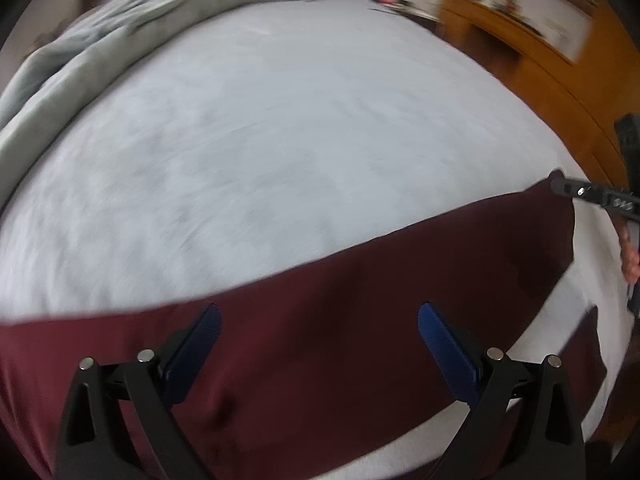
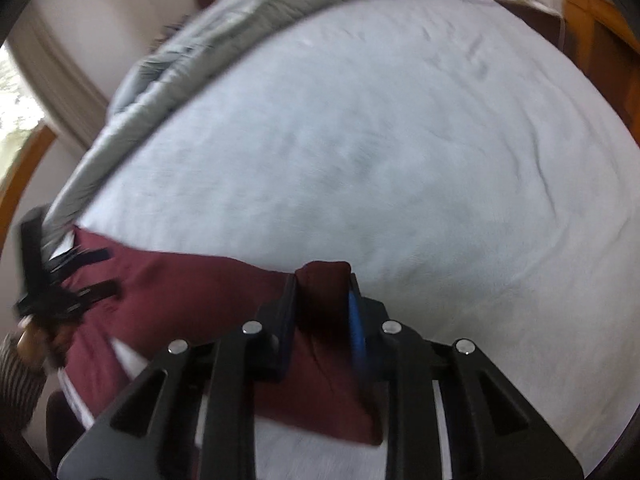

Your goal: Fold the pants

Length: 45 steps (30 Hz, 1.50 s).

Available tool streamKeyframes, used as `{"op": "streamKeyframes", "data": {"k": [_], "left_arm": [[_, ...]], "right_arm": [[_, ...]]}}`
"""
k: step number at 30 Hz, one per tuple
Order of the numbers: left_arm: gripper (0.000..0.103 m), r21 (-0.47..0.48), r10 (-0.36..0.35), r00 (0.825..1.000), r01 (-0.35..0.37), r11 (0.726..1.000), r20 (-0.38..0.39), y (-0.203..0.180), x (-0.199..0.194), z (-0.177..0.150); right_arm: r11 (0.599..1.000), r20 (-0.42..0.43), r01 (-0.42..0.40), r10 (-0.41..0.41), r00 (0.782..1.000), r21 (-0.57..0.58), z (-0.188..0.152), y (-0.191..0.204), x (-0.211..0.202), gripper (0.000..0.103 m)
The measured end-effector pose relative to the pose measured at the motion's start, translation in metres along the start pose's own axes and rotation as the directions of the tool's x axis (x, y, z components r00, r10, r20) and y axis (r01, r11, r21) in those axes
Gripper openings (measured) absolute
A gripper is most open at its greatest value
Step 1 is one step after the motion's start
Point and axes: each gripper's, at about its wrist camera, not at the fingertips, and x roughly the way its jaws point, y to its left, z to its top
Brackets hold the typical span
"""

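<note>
Dark maroon pants lie stretched in a long band across the near side of the bed. My left gripper hangs open just above them, its blue pads wide apart with cloth below and nothing pinched. At the band's far right corner, the right gripper shows only its black tip on the cloth. In the right wrist view my right gripper is shut on a bunched-up corner of the pants. The left gripper shows open at the left end.
A white sheet covers the bed. A rumpled grey duvet is piled along its far left side. Wooden furniture stands beyond the bed's right edge. A striped sleeve and a hand are at the lower left.
</note>
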Motion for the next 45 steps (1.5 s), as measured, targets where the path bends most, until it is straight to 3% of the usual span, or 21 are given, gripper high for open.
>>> {"op": "streamKeyframes", "data": {"k": [3, 7, 12, 17, 19, 21, 22, 25, 29, 33, 40, 45], "left_arm": [[0.099, 0.114, -0.060, 0.998, 0.062, 0.992, -0.021, -0.012, 0.014, 0.013], [0.099, 0.247, -0.132, 0.990, 0.141, 0.959, -0.053, -0.026, 0.028, 0.031], [0.099, 0.279, -0.238, 0.962, 0.267, 0.922, -0.134, -0.032, 0.038, 0.045], [0.095, 0.310, -0.220, 0.953, 0.278, 0.909, -0.209, -0.034, 0.051, 0.045], [0.067, 0.313, -0.219, 0.945, 0.290, 0.904, -0.241, -0.036, 0.055, 0.043], [0.031, 0.298, -0.219, 0.942, 0.292, 0.909, -0.256, -0.034, 0.052, 0.038], [0.025, 0.288, -0.225, 0.941, 0.295, 0.911, -0.253, -0.033, 0.049, 0.037], [0.019, 0.256, -0.232, 0.957, 0.272, 0.928, -0.175, -0.030, 0.023, 0.033], [0.019, 0.300, -0.152, 0.988, 0.153, 0.942, -0.028, -0.047, -0.044, 0.007], [0.019, 0.326, -0.087, 0.996, 0.071, 0.943, 0.036, -0.070, -0.087, -0.035], [0.018, 0.344, -0.042, 0.997, 0.018, 0.939, 0.063, -0.120, -0.106, -0.106], [0.018, 0.360, -0.027, 1.000, 0.024, 0.933, 0.003, -0.147, -0.097, -0.158]], "right_arm": [[0.997, 0.033, -0.057, 0.059, 0.998, -0.049, -0.004, 0.011, -0.025, 0.022], [0.990, 0.060, -0.099, 0.105, 0.993, -0.101, -0.010, 0.019, -0.050, 0.022], [0.987, 0.071, -0.115, 0.123, 0.990, -0.110, -0.020, 0.018, -0.067, 0.022], [0.988, 0.076, -0.113, 0.121, 0.990, -0.102, -0.019, 0.016, -0.065, 0.022], [0.990, 0.084, -0.111, 0.118, 0.989, -0.092, -0.019, 0.015, -0.065, 0.021], [0.993, 0.091, -0.096, 0.102, 0.991, -0.073, -0.019, 0.013, -0.066, 0.018], [0.993, 0.094, -0.097, 0.103, 0.990, -0.061, -0.020, 0.011, -0.067, 0.017], [0.994, 0.117, -0.102, 0.105, 0.988, -0.031, -0.024, 0.009, -0.074, 0.017], [0.995, 0.154, -0.096, 0.096, 0.983, -0.013, -0.041, 0.014, -0.092, 0.016], [0.995, 0.175, -0.095, 0.096, 0.980, -0.013, -0.070, 0.021, -0.113, 0.016], [1.000, 0.134, -0.028, 0.028, 0.991, -0.001, -0.139, 0.029, -0.129, 0.016], [0.999, 0.077, 0.034, -0.035, 0.996, 0.014, -0.193, 0.034, -0.122, 0.016]]}}
